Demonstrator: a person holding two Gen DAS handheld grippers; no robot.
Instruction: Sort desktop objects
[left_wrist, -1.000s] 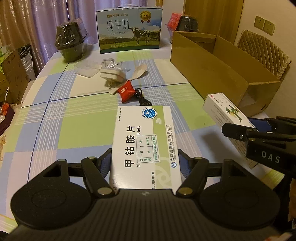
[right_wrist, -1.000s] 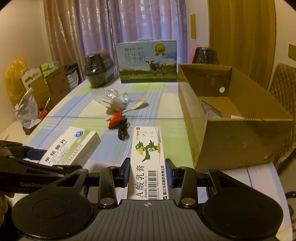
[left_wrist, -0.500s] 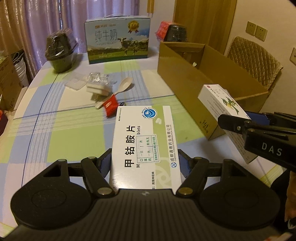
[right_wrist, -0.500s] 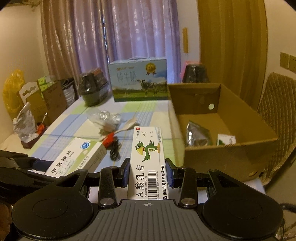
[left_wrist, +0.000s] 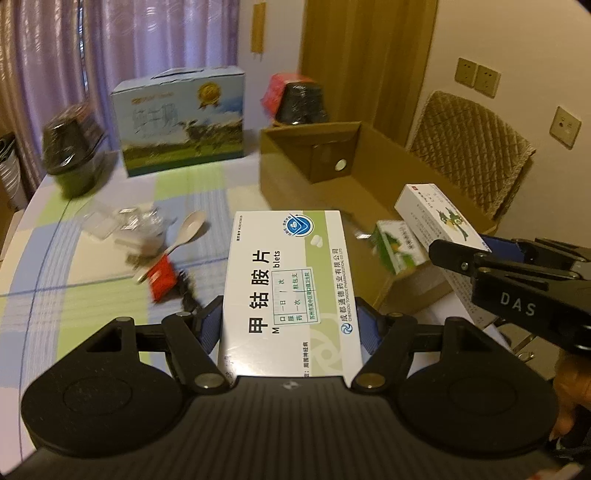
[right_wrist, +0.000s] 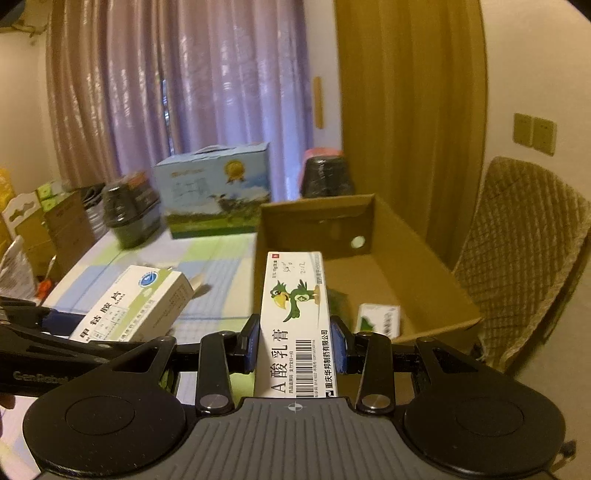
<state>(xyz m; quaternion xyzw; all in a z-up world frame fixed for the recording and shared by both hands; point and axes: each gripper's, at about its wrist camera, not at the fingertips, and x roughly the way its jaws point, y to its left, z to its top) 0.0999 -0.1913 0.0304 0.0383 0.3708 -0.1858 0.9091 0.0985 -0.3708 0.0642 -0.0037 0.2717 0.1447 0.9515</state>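
Carrying two medicine boxes above the tabletop (left_wrist: 110, 266) toward the open cardboard box (right_wrist: 417, 266) for sorting, left gripper (left_wrist: 290, 326) fingers pinching the tablet box (left_wrist: 290, 291), right gripper (right_wrist: 293, 345) fingers pinching the ointment box (right_wrist: 295, 317).

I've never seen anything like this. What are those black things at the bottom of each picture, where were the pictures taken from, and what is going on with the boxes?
No robot here: a person carries a hand-held gripper in each hand, each with a fisheye camera looking forward along its two fingers. One picture comes from the left hand-held gripper, which is clamped on a white and green tablet box. The other comes from the right hand-held gripper, clamped on a narrow white ointment box with a green bird. Both boxes hang near an open cardboard box that already holds a small green and white box. A spoon, a red item and clear packaging lie on the checked tablecloth.
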